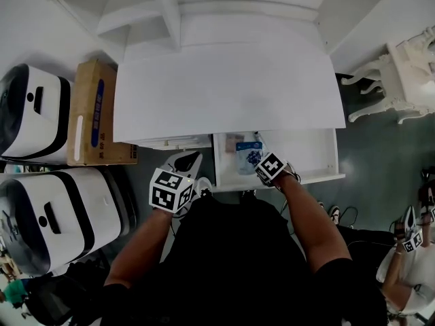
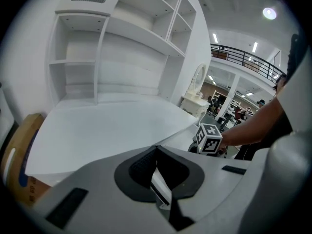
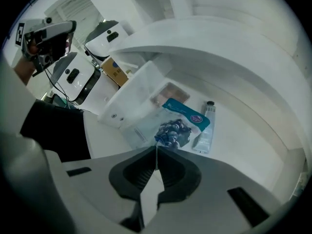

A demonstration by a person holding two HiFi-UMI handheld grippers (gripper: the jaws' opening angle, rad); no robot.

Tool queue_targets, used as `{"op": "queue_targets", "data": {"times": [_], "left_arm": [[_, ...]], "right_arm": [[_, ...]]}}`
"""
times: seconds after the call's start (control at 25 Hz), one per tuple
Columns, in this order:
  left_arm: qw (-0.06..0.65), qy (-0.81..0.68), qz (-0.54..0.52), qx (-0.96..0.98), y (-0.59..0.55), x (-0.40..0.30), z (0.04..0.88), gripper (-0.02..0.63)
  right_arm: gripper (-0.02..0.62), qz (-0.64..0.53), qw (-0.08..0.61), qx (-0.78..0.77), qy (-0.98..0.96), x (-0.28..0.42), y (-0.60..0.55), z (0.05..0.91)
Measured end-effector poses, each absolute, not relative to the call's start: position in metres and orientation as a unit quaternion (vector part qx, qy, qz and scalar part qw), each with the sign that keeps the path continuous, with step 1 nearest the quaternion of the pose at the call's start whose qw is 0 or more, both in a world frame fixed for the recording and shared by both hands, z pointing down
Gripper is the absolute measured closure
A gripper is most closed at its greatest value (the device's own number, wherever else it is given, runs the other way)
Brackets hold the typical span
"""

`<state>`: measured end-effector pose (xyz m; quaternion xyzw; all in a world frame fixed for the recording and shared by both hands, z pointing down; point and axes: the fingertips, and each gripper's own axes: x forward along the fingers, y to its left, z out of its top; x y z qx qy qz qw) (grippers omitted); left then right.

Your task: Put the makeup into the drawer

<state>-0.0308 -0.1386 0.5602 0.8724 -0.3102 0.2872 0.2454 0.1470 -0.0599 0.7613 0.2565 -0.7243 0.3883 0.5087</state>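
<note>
The white desk's drawer [image 1: 319,176] stands pulled open under the desktop [image 1: 224,87]. Inside it lie a blue-and-white face-mask sachet [image 3: 176,126] with a blueberry picture, a small silver tube [image 3: 204,130] and a brownish compact [image 3: 166,94]. My right gripper [image 3: 156,148] points steeply down into the drawer, shut on the near edge of the sachet. In the head view its marker cube [image 1: 270,167] covers part of the sachet [image 1: 246,156]. My left gripper [image 1: 190,160] hovers left of the drawer, below the desk edge. Its jaws [image 2: 156,149] are shut with nothing between them.
A cardboard box [image 1: 95,114] and two white machines [image 1: 30,111] [image 1: 58,212] stand left of the desk. Open shelving [image 1: 163,12] rises at the desk's back. An ornate white table [image 1: 401,73] is at the right, and another person [image 1: 411,250] sits at the lower right.
</note>
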Motion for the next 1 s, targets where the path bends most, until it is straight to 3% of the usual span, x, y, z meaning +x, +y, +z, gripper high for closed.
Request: {"op": "queue_targets", "data": {"times": [0.48, 0.64, 1.0], "left_arm": [[0.251, -0.317, 0.288, 0.868, -0.14, -0.053, 0.564, 0.595], [0.25, -0.313, 0.286, 0.871, -0.142, -0.058, 0.564, 0.595], [0.24, -0.289, 0.278, 0.884, -0.142, -0.068, 0.558, 0.595]], "right_arm": [[0.538, 0.415, 0.538, 0.246, -0.691, 0.147, -0.062, 0.784], [0.48, 0.429, 0.53, 0.261, -0.683, 0.145, -0.062, 0.783], [0.479, 0.4, 0.461, 0.359, -0.706, 0.13, -0.086, 0.74]]}}
